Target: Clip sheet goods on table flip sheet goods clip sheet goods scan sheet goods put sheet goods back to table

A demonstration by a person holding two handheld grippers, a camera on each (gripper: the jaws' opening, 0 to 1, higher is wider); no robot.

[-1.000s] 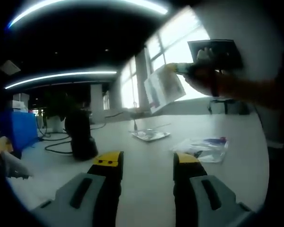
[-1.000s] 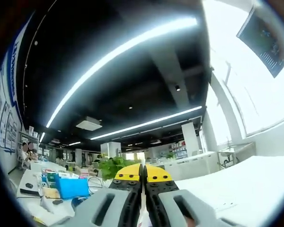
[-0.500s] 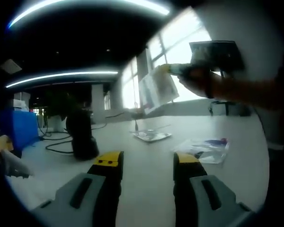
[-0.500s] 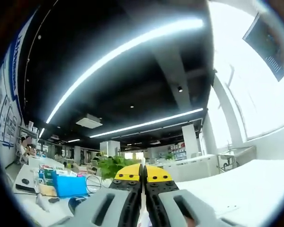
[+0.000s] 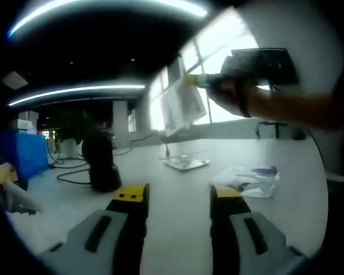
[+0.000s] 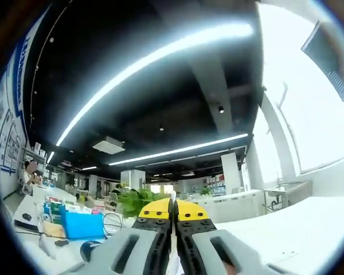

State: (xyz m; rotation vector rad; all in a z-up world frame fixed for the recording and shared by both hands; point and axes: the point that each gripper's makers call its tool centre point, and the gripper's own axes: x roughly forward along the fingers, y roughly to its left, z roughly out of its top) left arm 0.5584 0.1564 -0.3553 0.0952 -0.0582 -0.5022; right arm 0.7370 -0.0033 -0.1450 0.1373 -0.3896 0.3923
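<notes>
The right claw [image 6: 174, 220], jaws pinched together on the sheet goods [image 5: 182, 106], holds them aloft near the scanner [image 5: 98, 163]; the thin, edge-on grip, hard to judge here, could slip. The left claw [image 5: 178, 200] hovers parted and empty over the surface [image 5: 178, 177].

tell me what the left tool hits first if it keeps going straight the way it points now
Probably the bare white table: the open left tool points low across it. Farther along that line lies a flat clear packet, though depth is hard to judge. The black scanner stands off to its left.
</notes>
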